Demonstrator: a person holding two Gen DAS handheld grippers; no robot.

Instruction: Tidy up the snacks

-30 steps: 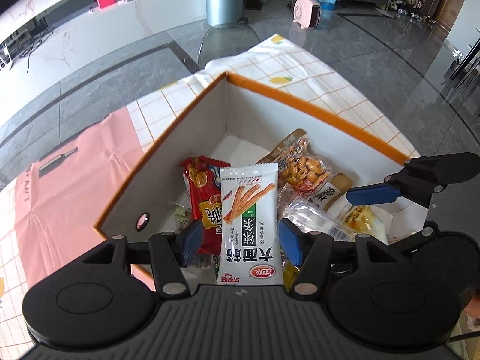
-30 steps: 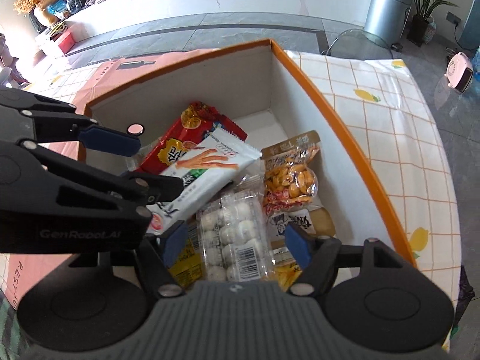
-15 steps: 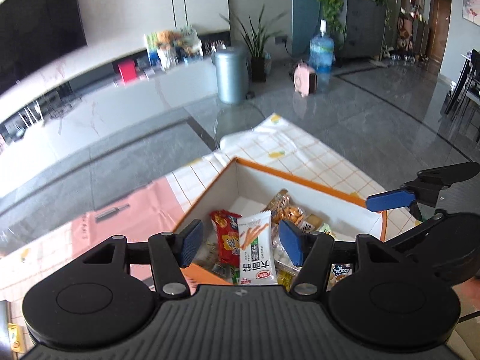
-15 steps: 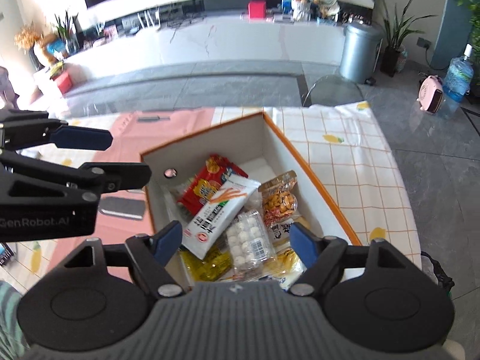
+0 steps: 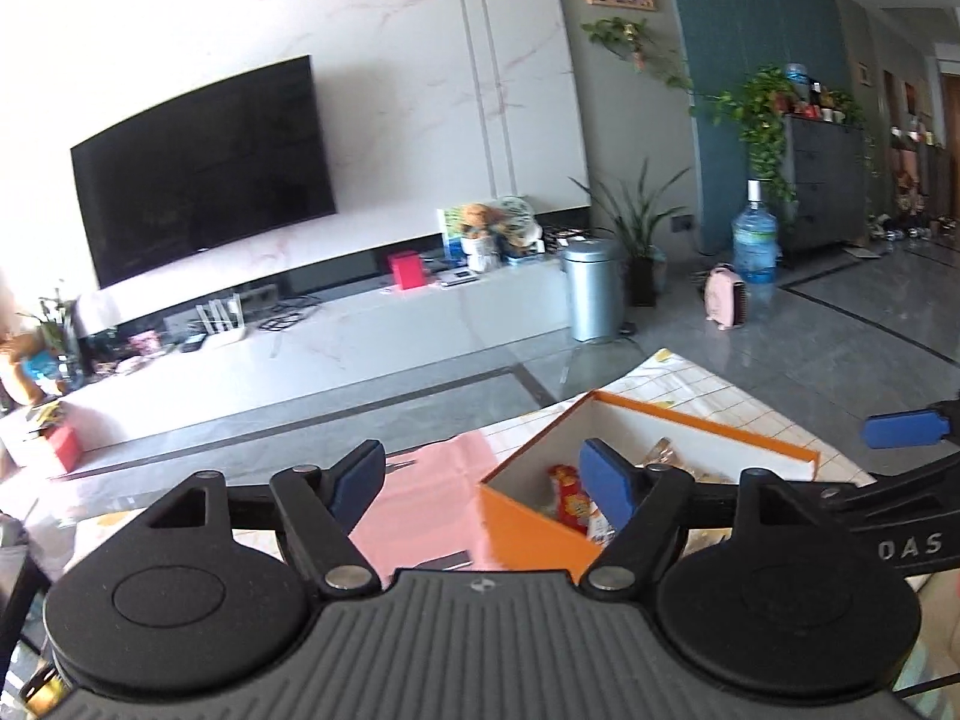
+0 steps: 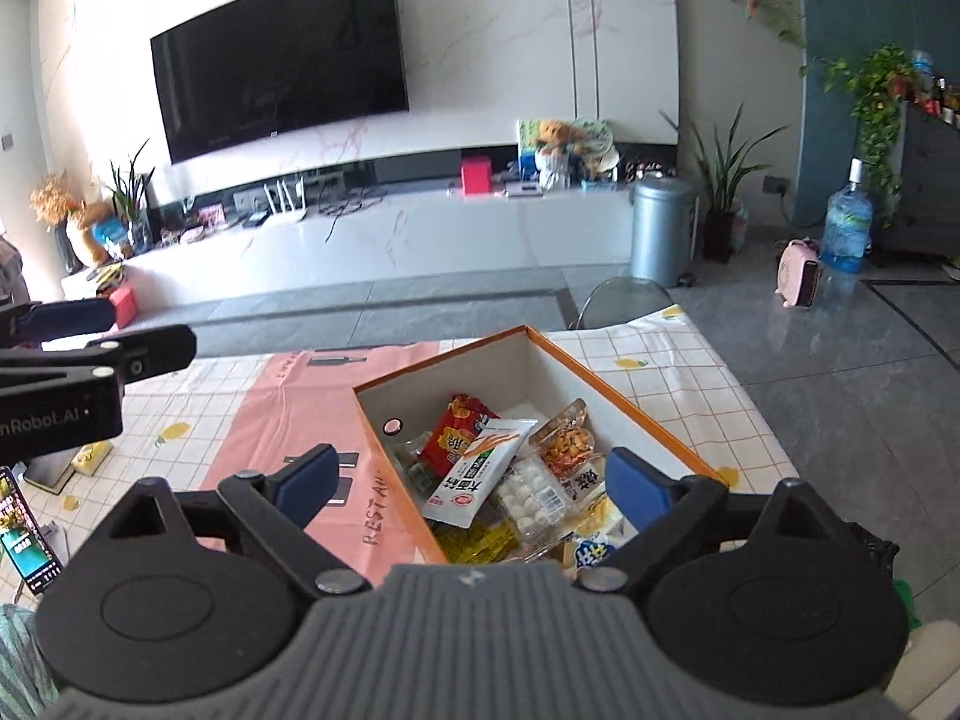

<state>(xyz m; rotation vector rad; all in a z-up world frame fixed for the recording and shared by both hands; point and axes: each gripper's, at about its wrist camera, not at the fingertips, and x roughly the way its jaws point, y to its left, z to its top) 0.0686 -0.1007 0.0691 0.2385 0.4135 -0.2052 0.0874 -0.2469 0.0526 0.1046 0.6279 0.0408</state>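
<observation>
The orange-rimmed box point(image 6: 624, 402) stands on the table and holds several snacks. Among them are a white breadstick pack point(image 6: 474, 474), a red pack point(image 6: 453, 429), a clear tray of white balls point(image 6: 531, 495) and a peanut pack point(image 6: 567, 441). My right gripper point(image 6: 474, 480) hovers well above and in front of the box, jaws opening, nothing between them. My left gripper point(image 5: 480, 477) is also raised, jaws opening and empty, over the box's near corner point(image 5: 528, 522). Each gripper shows at the edge of the other's view: the left gripper point(image 6: 120, 330) and the right gripper point(image 5: 888, 462).
A pink mat point(image 6: 288, 420) lies left of the box on the checked tablecloth point(image 6: 690, 360). A lit phone point(image 6: 24, 534) and a yellow packet point(image 6: 90, 456) sit at the table's left. A glass chair back point(image 6: 624, 300) stands behind the table's far edge.
Both grippers have lifted up and back from the box and tilted upward, so the room now fills the views. Their jaws have spread wider. The white pack and clear tray stay in the box.
</observation>
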